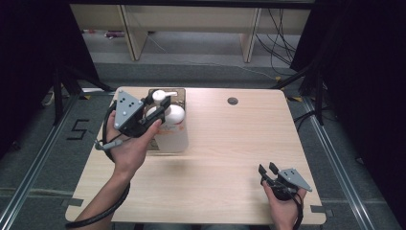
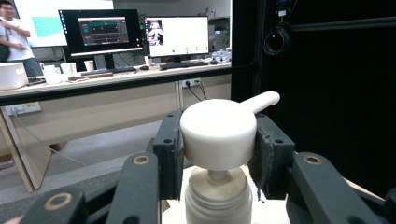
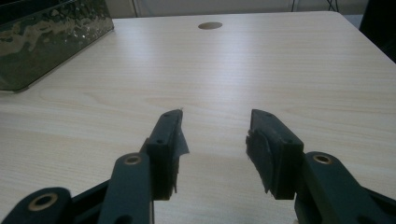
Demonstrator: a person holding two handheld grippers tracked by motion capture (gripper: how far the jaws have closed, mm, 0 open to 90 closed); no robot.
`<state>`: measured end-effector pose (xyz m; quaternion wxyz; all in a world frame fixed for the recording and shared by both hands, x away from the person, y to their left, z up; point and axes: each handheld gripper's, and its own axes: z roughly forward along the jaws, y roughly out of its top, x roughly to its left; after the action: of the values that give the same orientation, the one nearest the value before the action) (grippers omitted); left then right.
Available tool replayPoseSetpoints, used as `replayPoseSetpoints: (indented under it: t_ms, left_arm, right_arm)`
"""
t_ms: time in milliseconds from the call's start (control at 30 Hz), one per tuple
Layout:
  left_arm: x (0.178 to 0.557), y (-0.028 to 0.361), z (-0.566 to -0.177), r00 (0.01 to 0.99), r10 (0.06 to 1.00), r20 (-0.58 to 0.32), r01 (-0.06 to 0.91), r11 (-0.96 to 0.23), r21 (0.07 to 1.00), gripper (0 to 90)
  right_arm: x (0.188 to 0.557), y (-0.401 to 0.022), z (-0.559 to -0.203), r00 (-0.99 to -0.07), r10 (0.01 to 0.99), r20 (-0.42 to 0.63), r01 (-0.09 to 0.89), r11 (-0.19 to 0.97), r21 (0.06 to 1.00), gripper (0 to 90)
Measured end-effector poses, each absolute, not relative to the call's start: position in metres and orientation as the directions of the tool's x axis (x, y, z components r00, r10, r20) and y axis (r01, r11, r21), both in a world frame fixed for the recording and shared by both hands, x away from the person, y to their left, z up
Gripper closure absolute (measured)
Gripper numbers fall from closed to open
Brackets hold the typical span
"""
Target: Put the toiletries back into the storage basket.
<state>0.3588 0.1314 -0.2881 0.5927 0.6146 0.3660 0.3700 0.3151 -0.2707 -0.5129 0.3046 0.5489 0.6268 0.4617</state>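
A white pump bottle (image 1: 173, 130) stands upright at the dark tray (image 1: 181, 92) on the left of the table; whether its base rests there I cannot tell. My left gripper (image 1: 160, 102) comes in from the left, shut on the bottle's white pump head (image 2: 218, 133), with one pad on each side and the spout pointing away to the right. Below the head I see the bottle's neck (image 2: 215, 198). My right gripper (image 1: 267, 168) rests low at the table's near right, open, with bare wood between its fingertips (image 3: 214, 135).
The dark, glassy tray (image 3: 46, 37) sits at the far left of the light wooden table (image 1: 225, 143). A round cable hole (image 1: 232, 101) lies near the far edge. Beyond the table are desk legs, cables and dark curtains. Monitors stand on a desk (image 2: 112, 77) behind.
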Motion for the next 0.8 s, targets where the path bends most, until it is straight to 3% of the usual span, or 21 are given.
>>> replayPoseSetpoints:
  t_ms: [800]
  left_arm:
    - [0.363, 0.151, -0.278, 0.423, 0.906, 0.018, -0.005, -0.017, 1.000, 59.2]
  right_arm:
    - [0.315, -0.271, -0.513, -0.209, 0.970, 0.121, 0.412, -0.025, 0.911, 54.8]
